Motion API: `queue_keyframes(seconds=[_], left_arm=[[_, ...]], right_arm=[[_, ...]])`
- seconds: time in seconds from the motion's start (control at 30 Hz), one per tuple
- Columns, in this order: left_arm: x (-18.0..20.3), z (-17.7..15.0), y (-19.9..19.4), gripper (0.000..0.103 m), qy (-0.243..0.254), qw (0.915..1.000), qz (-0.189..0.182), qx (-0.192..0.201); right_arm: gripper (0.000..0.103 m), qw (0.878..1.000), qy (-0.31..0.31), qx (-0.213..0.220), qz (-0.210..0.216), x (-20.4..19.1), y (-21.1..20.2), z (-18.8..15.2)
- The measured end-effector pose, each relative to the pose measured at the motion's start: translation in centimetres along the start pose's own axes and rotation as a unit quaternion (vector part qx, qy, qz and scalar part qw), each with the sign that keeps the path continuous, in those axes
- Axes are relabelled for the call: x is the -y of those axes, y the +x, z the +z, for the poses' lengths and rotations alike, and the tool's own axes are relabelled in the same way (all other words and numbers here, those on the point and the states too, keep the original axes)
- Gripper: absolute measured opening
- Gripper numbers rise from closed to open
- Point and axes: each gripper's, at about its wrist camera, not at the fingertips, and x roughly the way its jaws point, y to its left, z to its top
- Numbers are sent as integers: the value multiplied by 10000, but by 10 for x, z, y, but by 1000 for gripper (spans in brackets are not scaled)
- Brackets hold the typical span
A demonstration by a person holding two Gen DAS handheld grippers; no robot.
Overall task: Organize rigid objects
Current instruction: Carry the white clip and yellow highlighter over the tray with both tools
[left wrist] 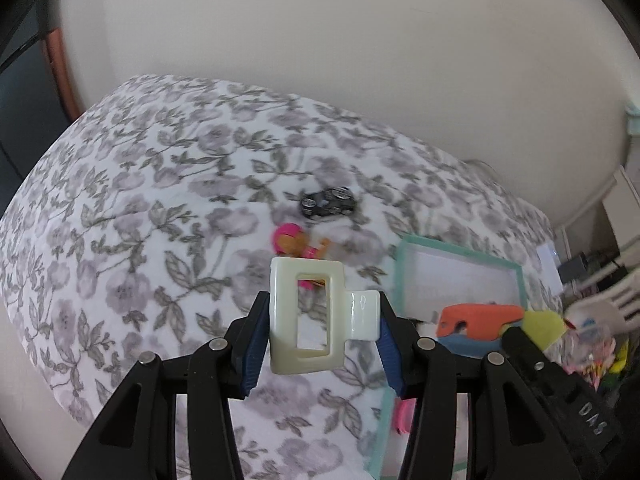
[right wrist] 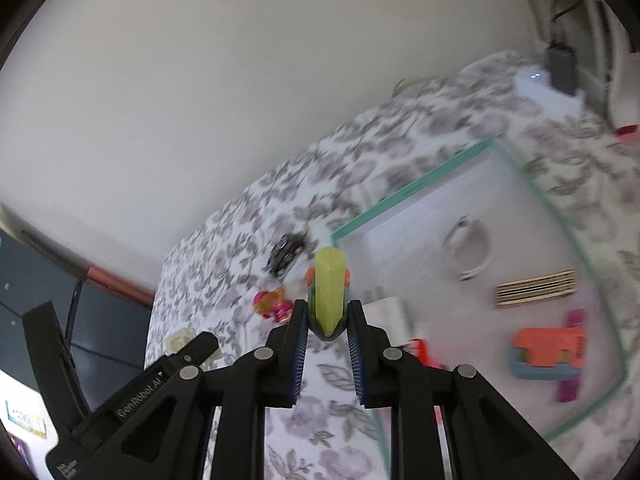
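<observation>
With the left tongs (left wrist: 320, 334) clenched on the cream hair clip (left wrist: 306, 316) and the right tongs (right wrist: 328, 334) on the yellow-green toy (right wrist: 328, 294), carry both level toward the teal-rimmed tray (right wrist: 412, 186) at two o'clock, releasing only once over bare floor

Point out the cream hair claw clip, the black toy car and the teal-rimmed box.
cream hair claw clip (left wrist: 306, 316): left wrist view, on its rectangular frame.
black toy car (left wrist: 329, 201): left wrist view, on its body between the wheels.
teal-rimmed box (right wrist: 412, 188): right wrist view, on its far teal rim.
</observation>
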Motion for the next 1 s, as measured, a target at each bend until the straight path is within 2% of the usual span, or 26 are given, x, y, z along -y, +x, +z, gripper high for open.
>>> queue_keyframes(seconds=[0.17, 0.37, 0.63, 0.83, 1.0], left_arm=[[29, -14, -3, 51, 324, 9994, -155, -31], [73, -35, -9, 51, 934, 9953, -257, 31], [111, -60, 1, 51, 1380, 9889, -498, -249], [129, -73, 10, 51, 1552, 9852, -581, -438], [135, -81, 21, 51, 1659, 9831, -509, -582]], right_arm=[[21, 9984, -37, 324, -463, 18, -33, 7], [21, 9943, 118, 604, -875, 49, -68, 15], [21, 9870, 252, 820, -1359, 83, -97, 18], [21, 9846, 330, 683, -1573, 105, -93, 19], [21, 9887, 391, 354, -1403, 116, -73, 14]])
